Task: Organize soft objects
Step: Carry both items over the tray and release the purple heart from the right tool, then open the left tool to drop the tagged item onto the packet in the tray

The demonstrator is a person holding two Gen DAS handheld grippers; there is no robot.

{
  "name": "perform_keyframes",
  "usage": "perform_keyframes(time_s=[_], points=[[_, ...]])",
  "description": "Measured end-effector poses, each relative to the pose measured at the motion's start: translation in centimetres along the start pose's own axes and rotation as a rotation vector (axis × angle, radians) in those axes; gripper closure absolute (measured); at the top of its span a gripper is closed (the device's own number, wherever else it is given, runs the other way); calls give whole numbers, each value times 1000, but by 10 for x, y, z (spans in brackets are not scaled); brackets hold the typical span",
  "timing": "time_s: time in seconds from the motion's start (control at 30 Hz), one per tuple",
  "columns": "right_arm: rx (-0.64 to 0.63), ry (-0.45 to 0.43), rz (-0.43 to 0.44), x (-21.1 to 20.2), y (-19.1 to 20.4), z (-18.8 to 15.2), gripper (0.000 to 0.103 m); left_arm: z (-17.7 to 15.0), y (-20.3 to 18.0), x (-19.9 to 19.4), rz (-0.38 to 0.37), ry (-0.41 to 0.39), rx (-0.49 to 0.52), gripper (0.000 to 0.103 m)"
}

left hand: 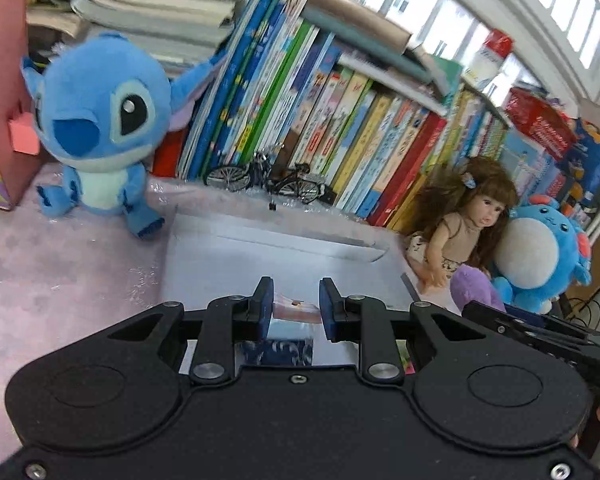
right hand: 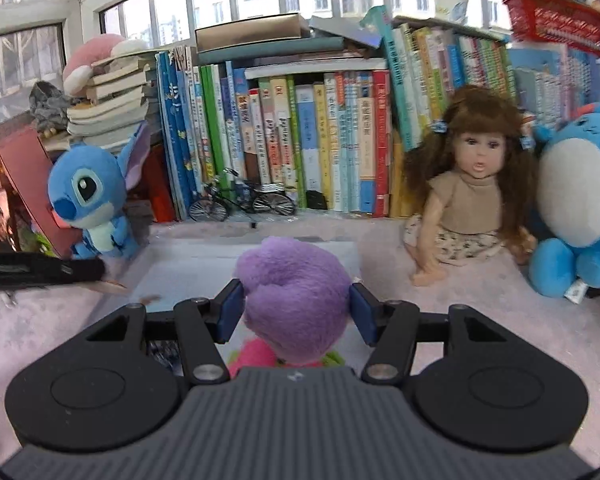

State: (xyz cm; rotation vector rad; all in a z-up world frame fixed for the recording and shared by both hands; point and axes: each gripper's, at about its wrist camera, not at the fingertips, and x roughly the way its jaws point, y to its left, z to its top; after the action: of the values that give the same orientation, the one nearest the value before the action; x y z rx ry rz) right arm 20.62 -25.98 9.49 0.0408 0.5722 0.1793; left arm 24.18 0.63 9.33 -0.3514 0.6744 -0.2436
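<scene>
My right gripper [right hand: 296, 308] is shut on a purple plush toy [right hand: 294, 308] with pink and green lower parts, held above a grey-white box [right hand: 196, 276]. The toy's purple top also shows in the left wrist view [left hand: 474, 284]. My left gripper [left hand: 294, 308] hangs over the same box [left hand: 260, 256]; its blue pads [left hand: 265, 312] stand apart around a thin pinkish strip, and I cannot tell if they grip it. A blue Stitch plush [left hand: 100, 120] sits at the left. A long-haired doll [right hand: 468, 196] and a round blue plush [right hand: 580, 200] sit at the right.
A row of upright books [right hand: 320, 140] lines the back, with stacked books [right hand: 112, 104] on the left. A small model bicycle [right hand: 240, 200] stands before the books. A pink box [left hand: 4, 80] stands at the far left. The surface is a pale pink cloth [left hand: 60, 280].
</scene>
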Motion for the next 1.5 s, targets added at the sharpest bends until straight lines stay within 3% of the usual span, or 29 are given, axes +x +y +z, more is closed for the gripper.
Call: perform_keyframes(time_s=[0.07, 0.23, 0.43, 0.83, 1.23, 1.5], points=[[11, 23, 40, 12, -1, 11, 41, 7, 0, 18, 22, 13, -5, 80], [35, 104, 48, 48, -2, 26, 41, 12, 4, 54, 51, 47, -50, 80], [-22, 173, 25, 83, 1, 23, 41, 8, 0, 78, 105, 35, -4, 80], [-72, 229, 3, 124, 12, 24, 42, 1, 3, 98, 132, 54, -3, 79], [30, 281, 22, 142, -4, 5, 45, -8, 1, 103, 129, 69, 20, 78], [59, 229, 50, 125, -9, 10, 34, -10, -7, 91, 149, 48, 63, 52]])
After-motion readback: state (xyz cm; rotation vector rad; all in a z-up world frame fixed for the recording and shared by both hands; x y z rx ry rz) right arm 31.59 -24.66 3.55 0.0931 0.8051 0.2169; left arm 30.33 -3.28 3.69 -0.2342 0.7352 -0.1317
